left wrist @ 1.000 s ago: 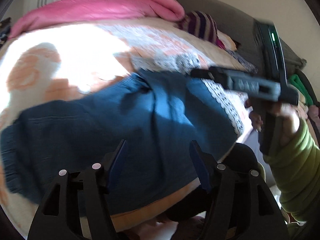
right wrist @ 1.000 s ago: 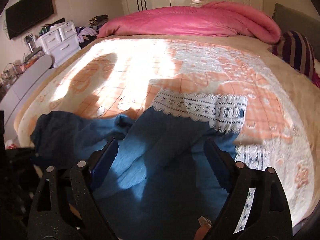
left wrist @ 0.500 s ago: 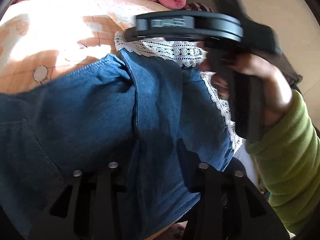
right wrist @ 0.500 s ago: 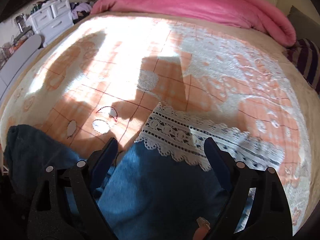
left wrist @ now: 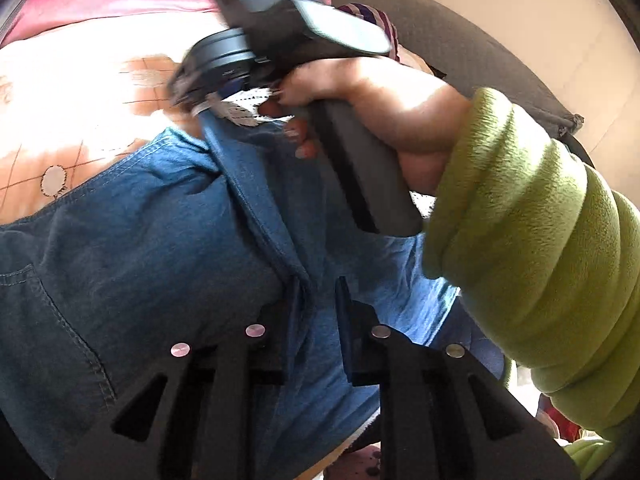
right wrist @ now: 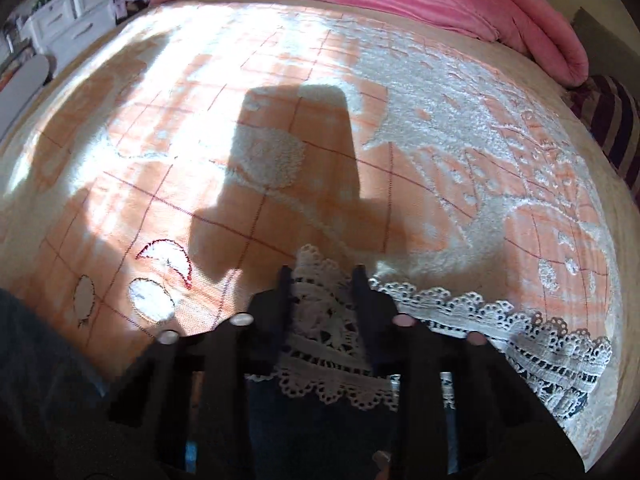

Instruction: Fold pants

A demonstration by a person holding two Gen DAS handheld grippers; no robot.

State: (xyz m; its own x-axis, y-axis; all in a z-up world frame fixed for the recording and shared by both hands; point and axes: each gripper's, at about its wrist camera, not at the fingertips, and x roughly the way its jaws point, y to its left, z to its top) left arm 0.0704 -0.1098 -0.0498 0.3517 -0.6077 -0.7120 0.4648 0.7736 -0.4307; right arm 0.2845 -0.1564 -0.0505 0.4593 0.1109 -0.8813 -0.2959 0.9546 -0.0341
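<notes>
Sunlit bed (right wrist: 400, 128) with pants (left wrist: 152, 240) near its front edge: left gripper (left wrist: 316, 300) pinched on denim, right gripper (right wrist: 322, 280) nipped on lace hem (right wrist: 320, 320) beyond it, fold seemingly barely started, most left.

Blue lace-hemmed pants (left wrist: 160, 248), seemingly bunched.
</notes>
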